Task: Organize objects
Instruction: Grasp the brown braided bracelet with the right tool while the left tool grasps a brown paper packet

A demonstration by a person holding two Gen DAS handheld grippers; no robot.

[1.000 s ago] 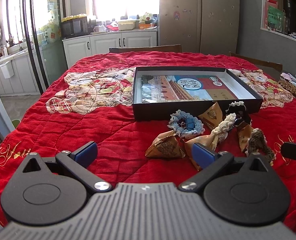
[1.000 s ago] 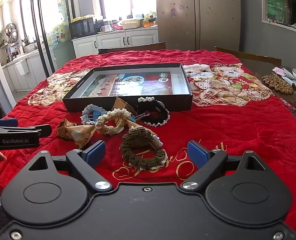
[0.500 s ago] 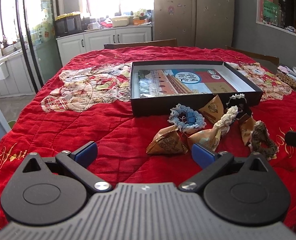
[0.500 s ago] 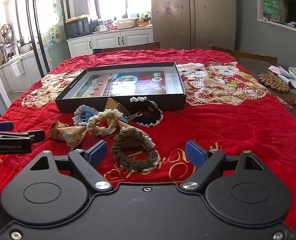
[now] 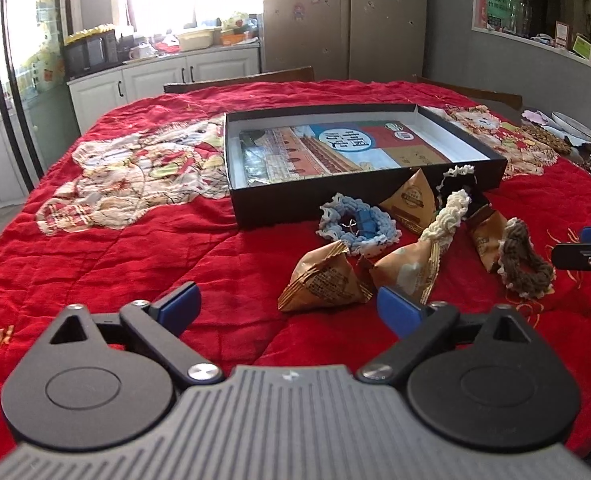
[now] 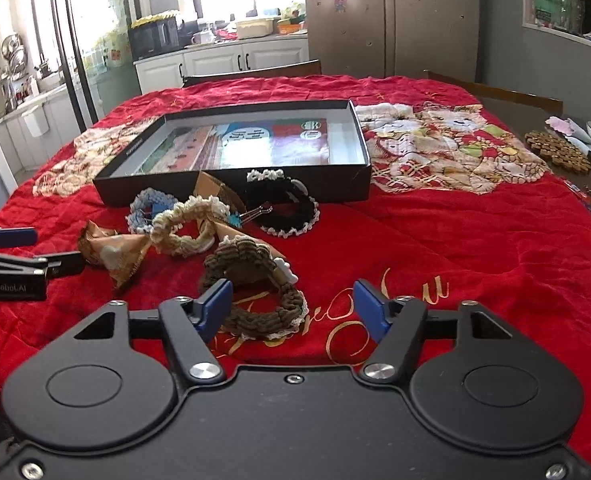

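Note:
A black shallow box (image 5: 359, 196) (image 6: 231, 192) with a printed sheet inside lies on the red quilt. In front of it lie a blue scrunchie (image 5: 357, 226) (image 6: 151, 204), a cream scrunchie (image 5: 447, 216) (image 6: 187, 224), a black scrunchie (image 6: 287, 208), a brown scrunchie (image 5: 525, 260) (image 6: 255, 292) and several tan triangular packets (image 5: 323, 280) (image 6: 115, 248). My left gripper (image 5: 287, 308) is open and empty, just short of the nearest packet. My right gripper (image 6: 291, 304) is open, its jaws either side of the brown scrunchie's near part.
The red quilt (image 5: 155, 240) (image 6: 475, 248) covers the table. A brown woven mat (image 6: 559, 152) and plates lie at the right edge. Chair backs (image 5: 239, 80) stand behind the table. Kitchen cabinets and a fridge are further back.
Both grippers have moved forward toward the pile. The brown scrunchie now lies between the right gripper's fingers, and the packets are closer to the left gripper.

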